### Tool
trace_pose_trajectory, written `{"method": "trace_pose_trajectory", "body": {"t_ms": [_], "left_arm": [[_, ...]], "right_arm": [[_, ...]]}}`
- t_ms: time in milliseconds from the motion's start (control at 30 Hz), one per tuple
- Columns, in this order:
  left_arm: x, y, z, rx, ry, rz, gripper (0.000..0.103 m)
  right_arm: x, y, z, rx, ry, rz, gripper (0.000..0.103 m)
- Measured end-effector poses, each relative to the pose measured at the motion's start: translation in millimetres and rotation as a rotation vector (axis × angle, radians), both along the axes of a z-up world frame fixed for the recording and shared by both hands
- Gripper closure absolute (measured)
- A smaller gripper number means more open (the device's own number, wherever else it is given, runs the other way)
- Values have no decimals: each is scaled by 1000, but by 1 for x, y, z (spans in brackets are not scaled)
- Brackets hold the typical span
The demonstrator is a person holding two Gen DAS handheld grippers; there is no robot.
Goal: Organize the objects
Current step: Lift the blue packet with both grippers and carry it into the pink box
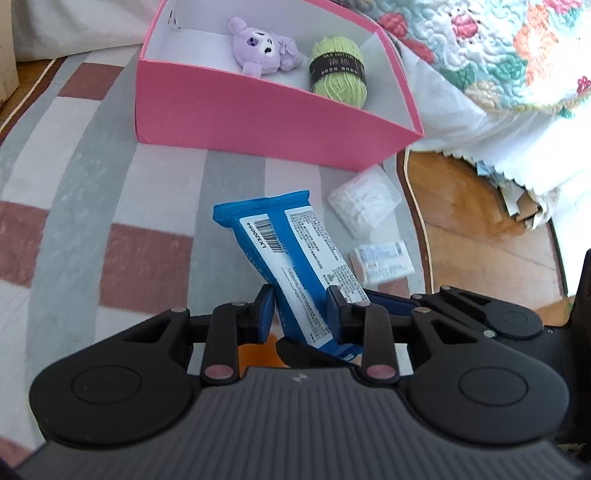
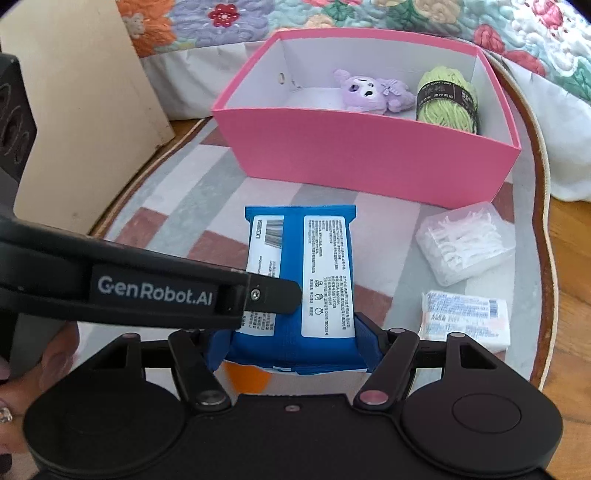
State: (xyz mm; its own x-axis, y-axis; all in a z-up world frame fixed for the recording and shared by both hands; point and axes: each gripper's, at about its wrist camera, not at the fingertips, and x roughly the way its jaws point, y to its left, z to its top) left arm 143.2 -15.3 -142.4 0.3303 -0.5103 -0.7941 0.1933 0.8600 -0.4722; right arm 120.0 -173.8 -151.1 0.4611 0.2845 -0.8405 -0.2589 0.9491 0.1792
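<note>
Both tools, left [image 1: 300, 306] and right [image 2: 291, 350], clamped on blue packet [image 2: 299, 273]. Lift level, carry ahead over pink box [image 2: 369, 162] wall, release inside beside yarn [image 2: 447, 98].

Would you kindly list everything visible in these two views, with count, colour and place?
Box: one, pink outside, white inside, far end of the rug.
Plush toy: one, lilac, inside the box.
Yarn ball: one, green with a dark band, in the box beside the toy.
Blue packet: one, blue with white labels, between both claws.
Clear case: one, holding white picks, on the rug near the box.
Small sachet: one, white, on the rug.
Rug: one, grey, white and brown checks.
Quilt: one, floral, behind the box.
Left claw: gripping the packet.
Right claw: gripping the packet.
</note>
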Motion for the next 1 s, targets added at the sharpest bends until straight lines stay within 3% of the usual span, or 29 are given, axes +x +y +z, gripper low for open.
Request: {"method": "trace_pose_trajectory", "body": {"t_ms": [367,567,1000], "left_arm": [[-17,1,54,-5,-3,-52,74],[-23,14,84,-39,-4,-16,74],[-14,34,153,-35,-129,24,74]], "right_arm": [[-25,-1,49,4,39,-14,31],[-24,5,78,13,42,10,31],[-8,17,146,39,-61,73,30]]}}
